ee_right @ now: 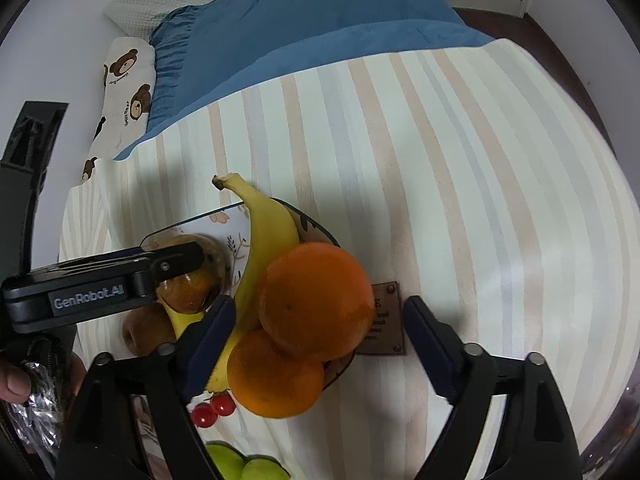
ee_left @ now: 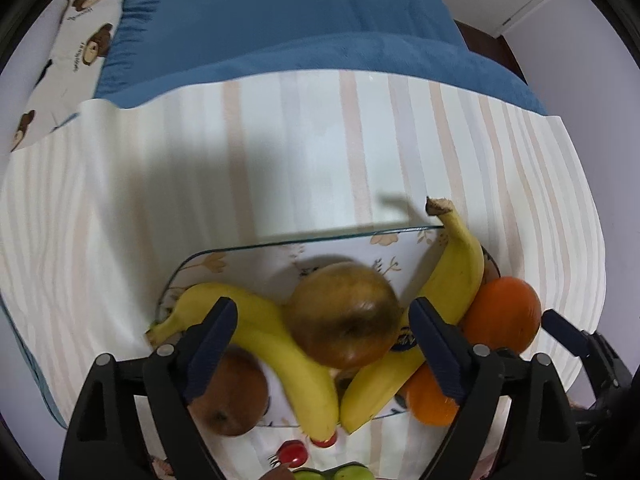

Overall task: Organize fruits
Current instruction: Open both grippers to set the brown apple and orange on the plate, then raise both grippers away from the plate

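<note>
A glass plate (ee_left: 280,242) on the striped cloth holds two bananas (ee_left: 280,344), two brownish apples and two oranges (ee_left: 504,312). My left gripper (ee_left: 322,312) points straight down, open, with the upper brownish apple (ee_left: 344,316) between its fingers; the pads stand apart from it. The second brownish apple (ee_left: 232,396) lies partly hidden under the left finger. In the right wrist view my right gripper (ee_right: 320,312) is open over the top orange (ee_right: 316,300), with gaps on both sides. That orange rests on the lower orange (ee_right: 276,376) beside a banana (ee_right: 264,232).
Red cherries (ee_right: 212,408) and green fruits (ee_right: 240,464) lie on the cloth near the plate's near edge. A brown label (ee_right: 386,320) is sewn to the cloth right of the plate. A blue blanket (ee_left: 280,20) and a bear-print pillow (ee_right: 128,92) lie behind.
</note>
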{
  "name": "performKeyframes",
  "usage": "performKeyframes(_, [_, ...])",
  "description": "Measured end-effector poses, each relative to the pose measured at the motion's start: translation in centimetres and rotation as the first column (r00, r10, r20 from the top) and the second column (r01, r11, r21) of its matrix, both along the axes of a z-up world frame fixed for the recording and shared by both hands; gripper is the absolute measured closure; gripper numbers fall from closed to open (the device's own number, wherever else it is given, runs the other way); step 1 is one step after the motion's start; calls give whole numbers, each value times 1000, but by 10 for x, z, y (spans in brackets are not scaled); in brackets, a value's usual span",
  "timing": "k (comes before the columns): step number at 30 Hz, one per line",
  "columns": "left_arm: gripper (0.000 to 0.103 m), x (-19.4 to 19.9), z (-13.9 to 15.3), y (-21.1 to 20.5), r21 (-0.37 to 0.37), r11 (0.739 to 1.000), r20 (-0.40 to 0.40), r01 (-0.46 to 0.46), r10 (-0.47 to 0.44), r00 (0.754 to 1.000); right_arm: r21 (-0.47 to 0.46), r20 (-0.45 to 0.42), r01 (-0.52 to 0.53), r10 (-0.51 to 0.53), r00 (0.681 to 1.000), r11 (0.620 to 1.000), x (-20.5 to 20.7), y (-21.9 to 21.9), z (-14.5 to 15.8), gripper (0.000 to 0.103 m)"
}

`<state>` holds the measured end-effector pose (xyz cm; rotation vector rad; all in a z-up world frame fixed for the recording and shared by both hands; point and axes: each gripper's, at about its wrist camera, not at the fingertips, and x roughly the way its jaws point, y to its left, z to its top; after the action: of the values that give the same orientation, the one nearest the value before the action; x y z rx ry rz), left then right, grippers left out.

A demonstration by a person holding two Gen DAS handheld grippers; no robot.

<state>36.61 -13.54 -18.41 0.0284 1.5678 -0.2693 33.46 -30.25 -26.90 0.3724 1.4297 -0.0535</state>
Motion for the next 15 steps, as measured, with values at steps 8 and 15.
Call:
performKeyframes(8, [4, -50, 25, 47, 28, 999, 97, -41, 38, 995, -59, 28, -50, 51, 998, 997, -22, 16, 18, 5])
performKeyframes(15, [4, -89, 37, 65, 32, 997, 150, -70, 64, 987, -105, 39, -64, 69, 997, 992, -49, 30, 27, 3])
